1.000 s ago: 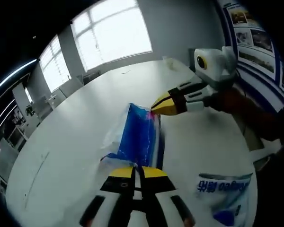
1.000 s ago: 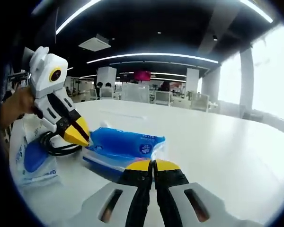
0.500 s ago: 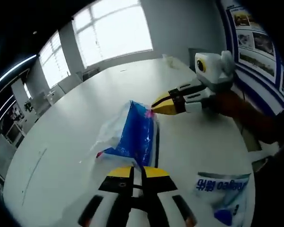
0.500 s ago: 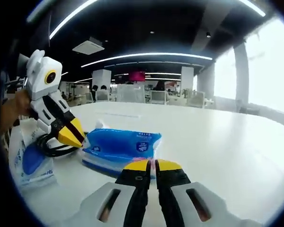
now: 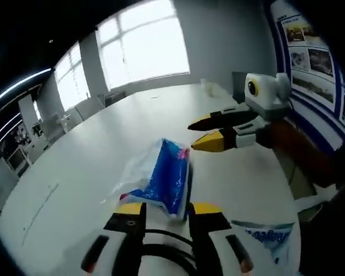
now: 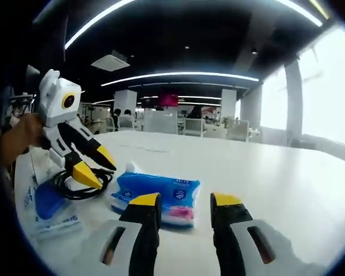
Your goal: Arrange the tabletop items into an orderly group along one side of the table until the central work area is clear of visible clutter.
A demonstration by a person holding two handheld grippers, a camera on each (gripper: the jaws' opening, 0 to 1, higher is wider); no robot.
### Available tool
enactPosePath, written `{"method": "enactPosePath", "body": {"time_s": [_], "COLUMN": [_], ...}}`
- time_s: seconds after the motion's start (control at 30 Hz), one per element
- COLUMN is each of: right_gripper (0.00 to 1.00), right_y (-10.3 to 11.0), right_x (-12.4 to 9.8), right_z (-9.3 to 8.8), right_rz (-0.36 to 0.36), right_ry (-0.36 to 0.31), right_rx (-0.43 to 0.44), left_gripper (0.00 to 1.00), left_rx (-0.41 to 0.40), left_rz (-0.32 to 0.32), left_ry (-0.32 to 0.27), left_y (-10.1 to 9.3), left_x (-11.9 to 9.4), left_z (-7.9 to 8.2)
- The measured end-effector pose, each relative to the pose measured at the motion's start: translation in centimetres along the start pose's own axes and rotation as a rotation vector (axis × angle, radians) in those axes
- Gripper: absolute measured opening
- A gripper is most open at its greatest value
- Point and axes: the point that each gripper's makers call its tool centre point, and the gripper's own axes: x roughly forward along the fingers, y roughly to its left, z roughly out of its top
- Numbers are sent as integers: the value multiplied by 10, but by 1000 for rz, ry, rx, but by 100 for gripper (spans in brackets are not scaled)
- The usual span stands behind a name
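Both tools opened, blue pack (image 6: pixel 161 196) released

This is an open-plan office. The long white tabletop (image 6: pixel 287 178) stands under strip ceiling lights (image 6: pixel 178 75), with rows of desks and chairs (image 6: pixel 190 122) behind. Large windows (image 5: pixel 144 49) and wall posters (image 5: pixel 302 34) line the room.

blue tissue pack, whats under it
The blue tissue pack lies on the white table, clear wrap trailing beside it. Whatever sits beneath the pack is covered.
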Motion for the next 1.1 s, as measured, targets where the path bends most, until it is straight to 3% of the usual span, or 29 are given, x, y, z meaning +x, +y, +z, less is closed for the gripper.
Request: {"method": "enactPosePath", "body": {"time_s": [0.1, 0.33, 0.5, 0.57, 0.67, 1.1], "right_gripper": [46, 72, 96, 100, 100, 100], "right_y": [7, 17, 16, 16, 20, 31], "right_x": [-1, -1, -3, -4, -4, -7], "right_z": [5, 3, 6, 8, 7, 16], "right_rz": [23, 44, 21, 13, 36, 40], "right_ry": [-2, 52, 50, 46, 52, 35], "right_rx": [-5, -47, -50, -53, -40, -61], "left_gripper": [42, 68, 99, 100, 100, 100], "left_rx": [6, -45, -82, -90, -146, -147], "left_rz": [19, -2, 48, 59, 57, 85], "left_ry": [-4, -14, -41, -51, -124, -123], "left_y": [7, 3, 11, 15, 19, 28], "left_x": [-2, -2, -5, -10, -19, -39], "left_z": [2, 1, 6, 9, 20, 12]}}
